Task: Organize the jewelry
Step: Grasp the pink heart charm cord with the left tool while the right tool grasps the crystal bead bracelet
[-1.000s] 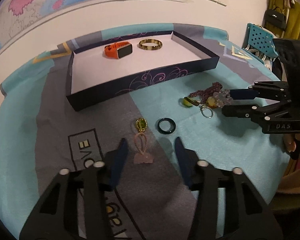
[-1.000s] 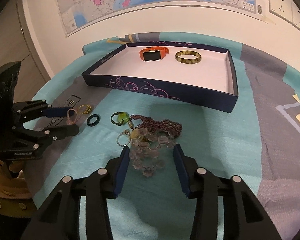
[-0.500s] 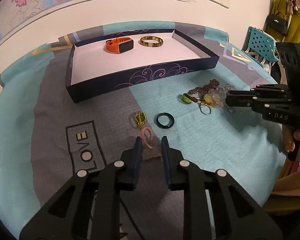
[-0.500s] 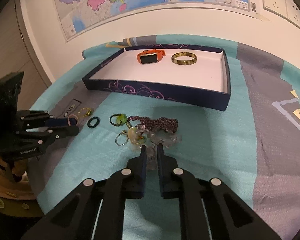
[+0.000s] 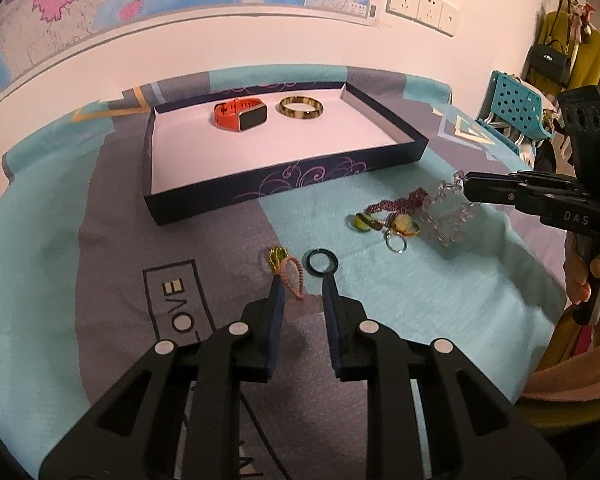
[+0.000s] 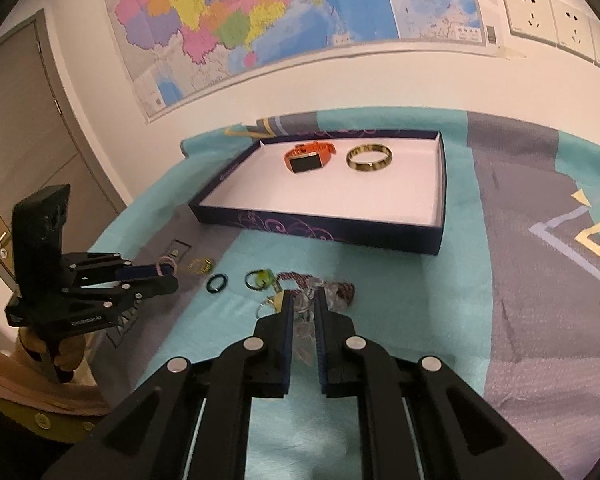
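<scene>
The left gripper was clenched on a pink looped cord charm, whose loop stuck out past its fingertips. Just beyond lay a yellow-green pendant and a dark ring on the teal and grey cloth. The right gripper was clamped on a clear bead bracelet, lifting one end of it above the cloth. A maroon beaded chain and a silver ring lay beside it. Farther off, the navy tray held an orange smartwatch and a gold bangle.
</scene>
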The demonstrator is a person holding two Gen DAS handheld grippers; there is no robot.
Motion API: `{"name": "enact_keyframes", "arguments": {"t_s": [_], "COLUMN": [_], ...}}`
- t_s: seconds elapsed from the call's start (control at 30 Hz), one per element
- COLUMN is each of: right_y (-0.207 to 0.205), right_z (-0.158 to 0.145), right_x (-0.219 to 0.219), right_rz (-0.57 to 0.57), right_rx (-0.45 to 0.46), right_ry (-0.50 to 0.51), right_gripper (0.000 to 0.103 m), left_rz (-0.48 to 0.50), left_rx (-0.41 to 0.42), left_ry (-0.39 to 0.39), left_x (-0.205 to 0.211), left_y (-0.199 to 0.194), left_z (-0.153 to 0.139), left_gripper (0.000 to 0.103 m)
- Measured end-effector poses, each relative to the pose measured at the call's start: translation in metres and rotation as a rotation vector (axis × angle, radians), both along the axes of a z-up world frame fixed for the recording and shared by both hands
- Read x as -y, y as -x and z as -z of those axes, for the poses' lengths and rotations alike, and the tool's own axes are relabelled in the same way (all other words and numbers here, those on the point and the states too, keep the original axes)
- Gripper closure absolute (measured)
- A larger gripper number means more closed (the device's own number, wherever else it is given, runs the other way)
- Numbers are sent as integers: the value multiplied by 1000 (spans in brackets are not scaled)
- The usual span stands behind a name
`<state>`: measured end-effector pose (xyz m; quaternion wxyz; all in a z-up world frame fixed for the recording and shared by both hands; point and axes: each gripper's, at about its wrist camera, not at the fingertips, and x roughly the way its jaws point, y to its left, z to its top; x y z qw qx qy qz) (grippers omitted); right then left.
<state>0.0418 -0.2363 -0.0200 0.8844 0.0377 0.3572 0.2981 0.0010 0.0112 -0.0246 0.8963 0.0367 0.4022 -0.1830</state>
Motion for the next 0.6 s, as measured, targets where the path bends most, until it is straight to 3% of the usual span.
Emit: {"name": "enact_keyframes", "arguments": {"t_s": [0.6], "right_y": [0], "right_z": [-27], "right_x": [1], "right_rz": [-6], "right_rx": [79], "right_ry": [-18], "right_gripper": [95], "left_rz": [7], "left_rx": [41], "left_ry": [27], "left_x": [4], "left_y": [-5], "left_z": [-15], "left_gripper": [83]}}
